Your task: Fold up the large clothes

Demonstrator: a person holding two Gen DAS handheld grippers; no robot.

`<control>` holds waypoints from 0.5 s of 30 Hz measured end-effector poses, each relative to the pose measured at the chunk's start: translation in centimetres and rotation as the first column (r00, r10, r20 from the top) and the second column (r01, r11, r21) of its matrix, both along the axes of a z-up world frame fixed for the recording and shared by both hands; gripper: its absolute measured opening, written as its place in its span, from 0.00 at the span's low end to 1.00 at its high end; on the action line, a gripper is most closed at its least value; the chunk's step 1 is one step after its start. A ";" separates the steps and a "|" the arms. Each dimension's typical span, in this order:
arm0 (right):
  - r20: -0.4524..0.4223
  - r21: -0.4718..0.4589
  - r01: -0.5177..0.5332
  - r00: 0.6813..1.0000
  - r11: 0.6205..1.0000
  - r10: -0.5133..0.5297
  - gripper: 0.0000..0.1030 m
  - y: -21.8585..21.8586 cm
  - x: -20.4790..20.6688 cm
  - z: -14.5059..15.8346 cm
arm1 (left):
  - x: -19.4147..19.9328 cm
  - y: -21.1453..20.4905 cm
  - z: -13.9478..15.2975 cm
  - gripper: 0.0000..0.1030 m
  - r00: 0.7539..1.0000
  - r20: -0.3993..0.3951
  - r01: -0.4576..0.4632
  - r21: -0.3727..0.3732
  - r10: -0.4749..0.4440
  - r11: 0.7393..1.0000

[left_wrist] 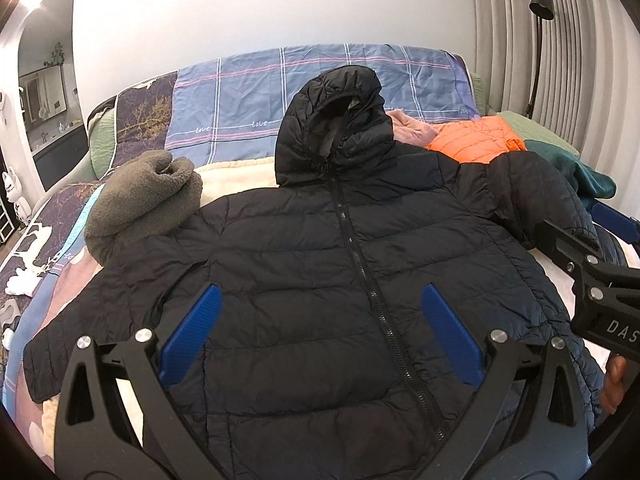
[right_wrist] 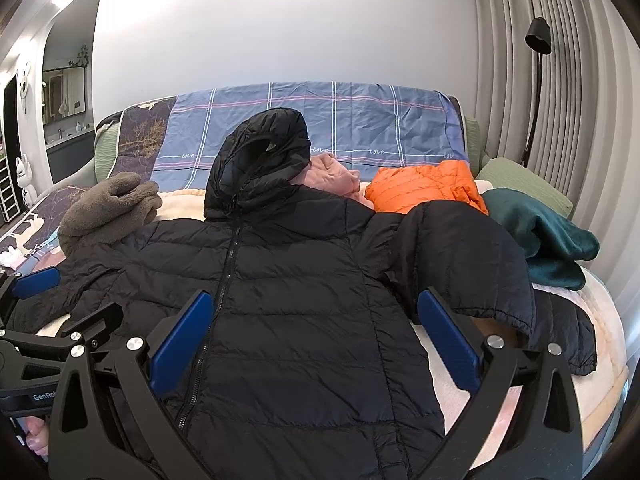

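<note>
From the left wrist view, the black jacket (left_wrist: 320, 280) lies front-up and zipped on the bed (left_wrist: 240, 172), hood toward the blue sheet (left_wrist: 248, 96); the body is spread flat and no fold shows across it. The left gripper (left_wrist: 318, 328) hovers over the jacket's chest with its jaws wide apart and nothing between them. Left of the jacket's hood sits a grey fleece (left_wrist: 140, 196), bundled rather than folded; right of the hood lie an orange jacket (left_wrist: 476, 140) and a green garment (left_wrist: 588, 176). From the right wrist view, the right gripper (right_wrist: 314, 332) also hangs over the jacket with jaws wide and empty; the sleeve (right_wrist: 472, 264) on that side lies crumpled, partly doubled over itself. Folding looks barely begun: sleeves, body and hood are all left, as are the other clothes.
</note>
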State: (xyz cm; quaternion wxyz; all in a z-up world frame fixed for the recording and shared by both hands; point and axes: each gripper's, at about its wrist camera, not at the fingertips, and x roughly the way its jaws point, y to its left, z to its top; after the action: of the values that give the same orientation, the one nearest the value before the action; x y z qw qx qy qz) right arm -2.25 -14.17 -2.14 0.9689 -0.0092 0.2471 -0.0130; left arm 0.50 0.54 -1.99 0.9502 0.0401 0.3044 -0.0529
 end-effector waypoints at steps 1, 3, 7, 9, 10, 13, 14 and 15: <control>-0.001 0.000 -0.001 1.000 1.000 0.001 0.99 0.0 0.0 0.0 | 0.0 0.0 0.0 0.98 1.000 0.000 0.001 -0.001 -0.001 1.000; 0.000 -0.001 -0.001 1.000 1.000 0.001 0.99 0.0 0.0 0.0 | 0.1 0.1 0.1 0.98 1.000 0.000 0.002 0.000 -0.002 1.000; -0.001 -0.001 -0.004 1.000 1.000 0.004 0.99 0.0 -0.1 0.0 | 0.2 0.0 0.0 0.98 1.000 -0.001 0.003 -0.001 -0.003 1.000; -0.001 -0.002 -0.005 1.000 1.000 0.005 0.99 0.1 -0.1 -0.1 | 0.2 0.0 0.0 0.98 1.000 -0.001 0.002 -0.001 -0.002 1.000; -0.001 -0.003 -0.006 1.000 1.000 0.006 0.99 0.1 -0.1 -0.1 | 0.2 0.0 0.0 0.98 1.000 -0.001 0.001 -0.001 -0.001 1.000; -0.001 -0.003 -0.005 1.000 1.000 0.005 0.99 0.1 -0.1 -0.1 | 0.1 0.1 0.0 0.98 1.000 -0.002 0.003 -0.002 -0.003 1.000; -0.001 -0.003 -0.005 1.000 1.000 0.005 0.99 0.1 -0.1 -0.1 | 0.1 0.0 0.0 0.98 1.000 -0.001 0.003 0.000 -0.003 1.000; -0.001 -0.003 -0.005 1.000 1.000 0.005 0.99 0.1 -0.1 -0.1 | 0.1 0.0 0.0 0.98 1.000 -0.001 0.003 0.000 -0.003 1.000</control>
State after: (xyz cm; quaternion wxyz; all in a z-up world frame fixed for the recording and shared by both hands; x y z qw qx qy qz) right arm -2.32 -14.05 -2.22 0.9688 -0.0110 0.2475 -0.0109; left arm 0.65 0.58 -1.97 0.9501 0.0406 0.3046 -0.0543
